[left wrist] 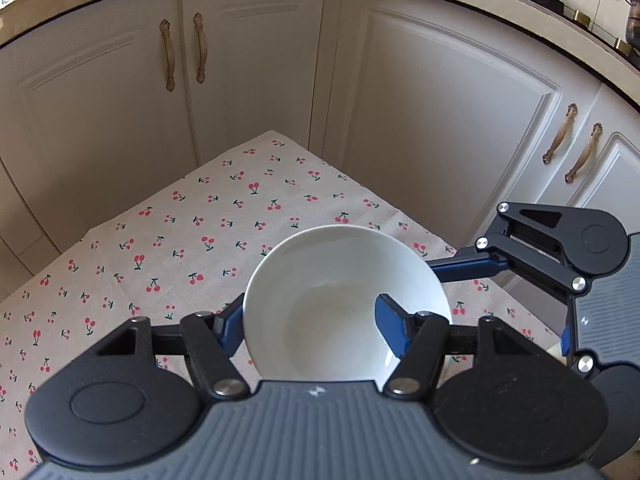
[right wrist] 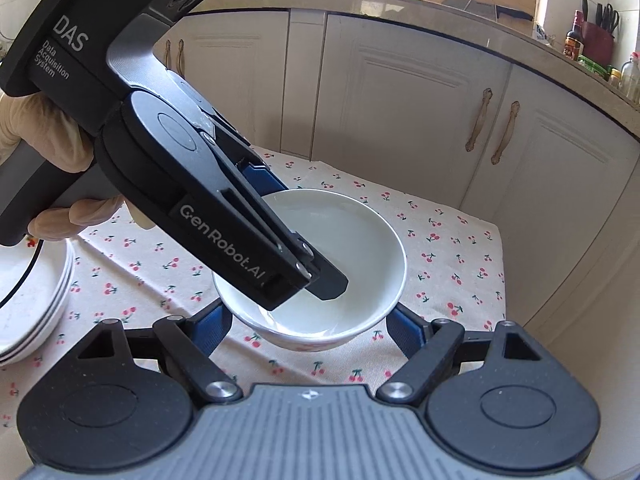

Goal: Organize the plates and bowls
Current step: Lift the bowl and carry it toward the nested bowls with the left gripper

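Note:
A white bowl [left wrist: 344,300] [right wrist: 352,280] is on the cherry-print tablecloth [left wrist: 160,248] [right wrist: 448,248]. My left gripper [left wrist: 308,328] is shut on the bowl's rim, one blue finger inside the bowl and one outside; it also shows in the right wrist view [right wrist: 316,276], reaching into the bowl from the upper left. My right gripper [right wrist: 308,328] is open, its blue fingers on either side of the bowl's near wall, low by the cloth. One of its fingers [left wrist: 468,266] shows beside the bowl in the left wrist view. A stack of white plates [right wrist: 36,300] sits at the left.
The table is small, with its far corner and edges near cream kitchen cabinets [left wrist: 420,100] [right wrist: 400,100]. A countertop with bottles and a knife block [right wrist: 596,44] runs behind. My gloved hand [right wrist: 36,128] holds the left gripper.

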`<control>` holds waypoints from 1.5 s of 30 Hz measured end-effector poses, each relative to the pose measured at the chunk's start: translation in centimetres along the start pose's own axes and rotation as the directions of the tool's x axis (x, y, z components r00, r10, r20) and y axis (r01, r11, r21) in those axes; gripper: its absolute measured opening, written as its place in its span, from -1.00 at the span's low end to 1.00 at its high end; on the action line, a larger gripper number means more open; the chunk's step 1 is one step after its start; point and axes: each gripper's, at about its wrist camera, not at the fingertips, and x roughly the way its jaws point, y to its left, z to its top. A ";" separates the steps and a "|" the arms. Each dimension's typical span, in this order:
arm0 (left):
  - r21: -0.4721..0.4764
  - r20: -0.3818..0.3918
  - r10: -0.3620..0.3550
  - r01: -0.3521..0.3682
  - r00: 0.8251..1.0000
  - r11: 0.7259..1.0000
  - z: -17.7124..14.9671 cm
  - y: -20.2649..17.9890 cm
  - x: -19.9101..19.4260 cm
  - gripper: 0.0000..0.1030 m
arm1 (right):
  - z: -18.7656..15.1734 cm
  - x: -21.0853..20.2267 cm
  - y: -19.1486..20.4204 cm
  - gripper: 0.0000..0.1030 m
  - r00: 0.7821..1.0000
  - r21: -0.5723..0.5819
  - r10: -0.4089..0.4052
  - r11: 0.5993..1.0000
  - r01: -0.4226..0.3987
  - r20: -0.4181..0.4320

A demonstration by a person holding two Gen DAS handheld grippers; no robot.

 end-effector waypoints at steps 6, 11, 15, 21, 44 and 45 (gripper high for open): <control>0.021 0.015 0.001 -0.001 1.000 1.000 -1.1 -2.3 -2.7 0.27 | -0.7 -3.5 1.7 0.70 1.000 0.024 0.001 1.000 -0.002 0.010; 0.042 0.025 0.002 -0.003 1.000 0.999 -2.6 -4.4 -4.9 0.28 | -1.7 -6.1 3.8 0.70 1.000 0.007 -0.017 1.000 0.017 0.015; 0.051 0.025 -0.002 0.001 1.000 0.999 -3.8 -6.0 -6.3 0.28 | -2.6 -7.9 5.1 0.70 1.000 0.019 -0.017 1.000 0.017 0.017; 0.062 0.028 -0.008 0.006 1.000 0.998 -5.6 -8.4 -8.3 0.28 | -4.2 -10.0 6.9 0.70 1.000 0.018 -0.022 1.000 0.021 0.013; 0.060 0.034 -0.023 0.021 0.999 0.998 -10.8 -12.5 -11.1 0.29 | -8.1 -13.6 10.5 0.70 1.000 0.015 -0.015 1.000 0.015 0.009; 0.060 0.032 -0.023 0.021 0.999 0.998 -11.0 -12.5 -11.1 0.29 | -8.3 -13.6 10.6 0.70 1.000 0.015 -0.014 1.000 0.014 0.007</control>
